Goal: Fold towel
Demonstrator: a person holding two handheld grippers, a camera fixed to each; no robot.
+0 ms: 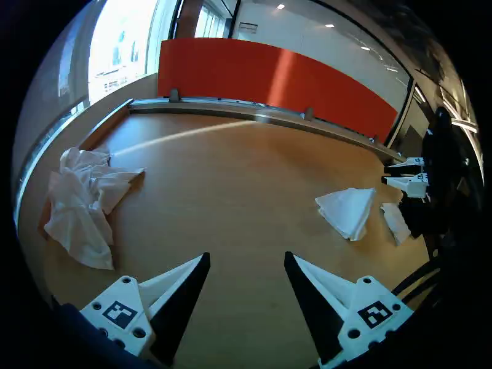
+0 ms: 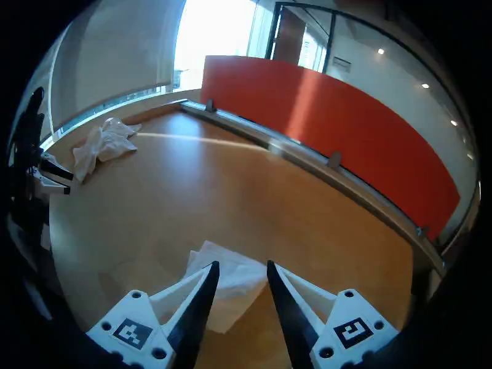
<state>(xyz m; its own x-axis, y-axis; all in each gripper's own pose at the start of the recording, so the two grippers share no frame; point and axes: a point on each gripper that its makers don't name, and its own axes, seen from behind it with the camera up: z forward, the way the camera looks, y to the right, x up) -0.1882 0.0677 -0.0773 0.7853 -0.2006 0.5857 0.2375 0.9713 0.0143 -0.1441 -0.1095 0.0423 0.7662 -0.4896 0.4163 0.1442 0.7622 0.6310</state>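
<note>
L gripper [image 1: 246, 254]: fingers spread wide, just bare table [image 1: 246, 184] seen btw them, tips aimed twd orange divider [image 1: 277, 80] at far edge. Folded white towel [image 1: 347, 211] flat on table, fwd-right of L gripper, well apart from it. Smaller white cloth [image 1: 395, 222] just beside towel on its right, partly hidden; can't tell if part of same towel. R gripper [image 1: 386, 174] at far right of left gripper view, white fingers pointing in over table, near towel's far side. Crumpled white pile [image 1: 83, 206] at left side of table, below window [image 1: 123, 49], well apart from towel.

In right gripper view: R gripper [image 2: 242, 264] w/ fingers apart, gap narrower than L's, tips over near part of towel [image 2: 230, 286]. Towel seen thru gap, not clamped; can't tell if tips touch cloth. Pile [image 2: 101, 144] far off, upper left, by window. L gripper [image 2: 69, 183] at left edge, well apart from towel. Divider [image 2: 332, 123] running along table's far side.
</note>
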